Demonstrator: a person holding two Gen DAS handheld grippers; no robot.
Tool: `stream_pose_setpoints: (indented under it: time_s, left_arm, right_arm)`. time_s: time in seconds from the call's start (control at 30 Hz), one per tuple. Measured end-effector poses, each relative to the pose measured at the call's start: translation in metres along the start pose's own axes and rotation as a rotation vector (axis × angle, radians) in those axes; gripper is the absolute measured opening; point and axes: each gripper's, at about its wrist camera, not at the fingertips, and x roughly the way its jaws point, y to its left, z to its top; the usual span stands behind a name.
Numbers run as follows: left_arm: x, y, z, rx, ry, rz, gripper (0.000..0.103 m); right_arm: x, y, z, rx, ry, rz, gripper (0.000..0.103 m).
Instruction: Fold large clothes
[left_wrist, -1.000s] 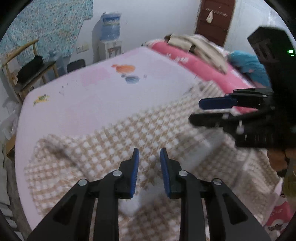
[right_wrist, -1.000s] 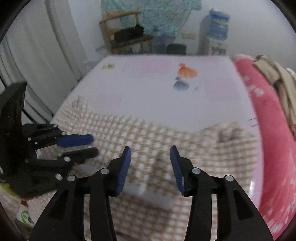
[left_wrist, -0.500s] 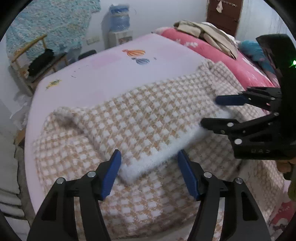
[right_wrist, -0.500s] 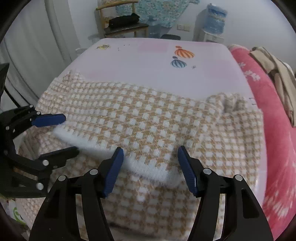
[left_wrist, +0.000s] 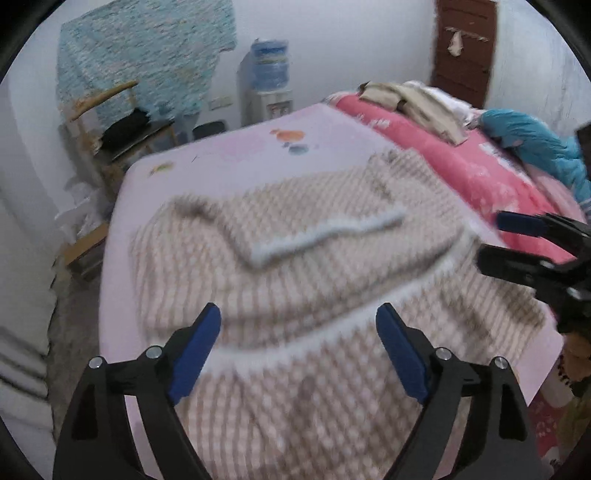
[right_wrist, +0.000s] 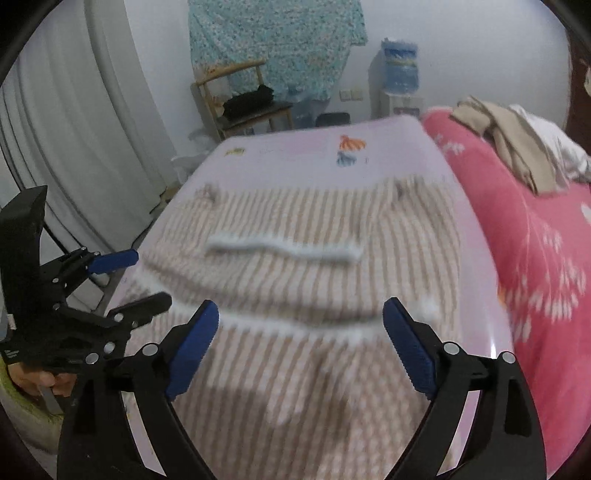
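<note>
A tan-and-white checked sweater (left_wrist: 332, 266) is lying folded on a pale pink bed (left_wrist: 229, 166), its white hem doubled back on top. Both the left gripper (left_wrist: 298, 350) and right gripper (right_wrist: 301, 347) are hanging above it, jaws just opened wide, nothing between them. Only the right view is showing curtains (right_wrist: 74, 129); only the left, a blue cushion (left_wrist: 532, 140).

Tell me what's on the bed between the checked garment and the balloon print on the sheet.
Nothing: between the checked garment and the balloon print there is only bare pale pink sheet. The right wrist view shows it best, despite blur.
</note>
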Motion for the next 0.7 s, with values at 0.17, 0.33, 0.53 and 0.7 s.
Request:
stream_pose_setpoints:
  time_s: [0.17,0.33,0.53,0.7]
  left_arm:
    - [0.013,-0.007,-0.035,-0.071,0.079,0.068,0.085]
    - [0.028,-0.009,-0.058,-0.111,0.122,0.110,0.086]
    - [0.028,-0.005,-0.064,-0.155,0.111,0.144,0.097]
    - [0.029,-0.001,-0.067,-0.198,0.108,0.137,0.098]
  right_arm:
    - [0.014,0.006,-0.037,-0.002,0.078,-0.028,0.087]
    - [0.035,0.002,-0.065,0.022,0.160,-0.060,0.087]
    - [0.049,-0.007,-0.084,0.080,0.183,-0.059,0.095]
    - [0.050,-0.005,-0.088,0.057,0.182,-0.074,0.095]
